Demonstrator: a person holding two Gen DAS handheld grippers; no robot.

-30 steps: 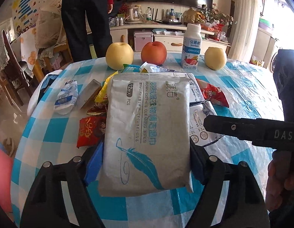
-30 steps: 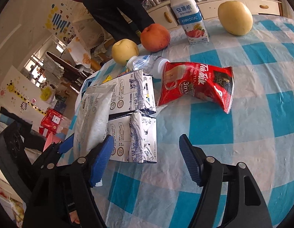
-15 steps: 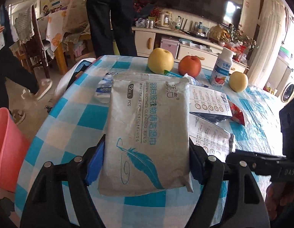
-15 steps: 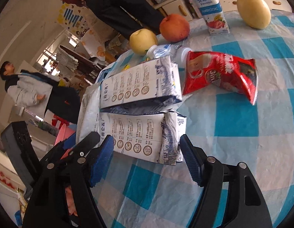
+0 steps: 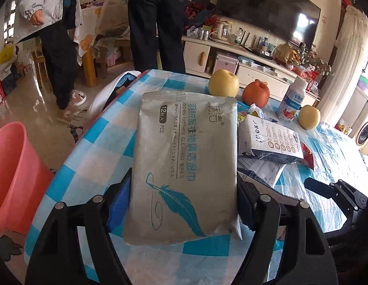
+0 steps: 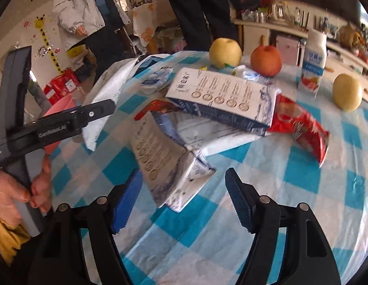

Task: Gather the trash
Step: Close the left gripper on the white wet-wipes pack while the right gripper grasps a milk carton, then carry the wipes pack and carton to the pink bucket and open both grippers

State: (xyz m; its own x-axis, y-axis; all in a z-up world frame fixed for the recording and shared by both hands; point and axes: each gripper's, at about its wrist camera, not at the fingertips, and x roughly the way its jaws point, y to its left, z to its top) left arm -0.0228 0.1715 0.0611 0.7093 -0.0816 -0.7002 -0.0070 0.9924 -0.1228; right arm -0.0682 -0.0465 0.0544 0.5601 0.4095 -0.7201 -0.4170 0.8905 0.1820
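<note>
My left gripper (image 5: pixel 184 204) is shut on a grey wipes packet (image 5: pixel 186 161) with a teal feather print, held above the near left part of the checked table (image 5: pixel 93 152). A pink bin (image 5: pixel 10 180) stands on the floor at the left. My right gripper (image 6: pixel 184 204) is open and empty, its fingers on either side of the near end of a crushed white milk carton (image 6: pixel 169 166). A second white carton (image 6: pixel 222 99) lies behind it, with a red snack wrapper (image 6: pixel 302 128) to its right. The wipes packet also shows in the right wrist view (image 6: pixel 107 99).
Two yellow pears (image 6: pixel 225 52) (image 6: pixel 347 92), a red apple (image 6: pixel 266 61) and a white yogurt bottle (image 6: pixel 313 64) stand at the table's far side. Two people (image 5: pixel 157 23) (image 5: pixel 53 23) stand beyond the table. A TV cabinet (image 5: pixel 243 57) lines the back wall.
My left gripper has lifted the wipes packet and swung left, bringing the pink bin into view. My right gripper has moved in until the near carton lies between its fingers.
</note>
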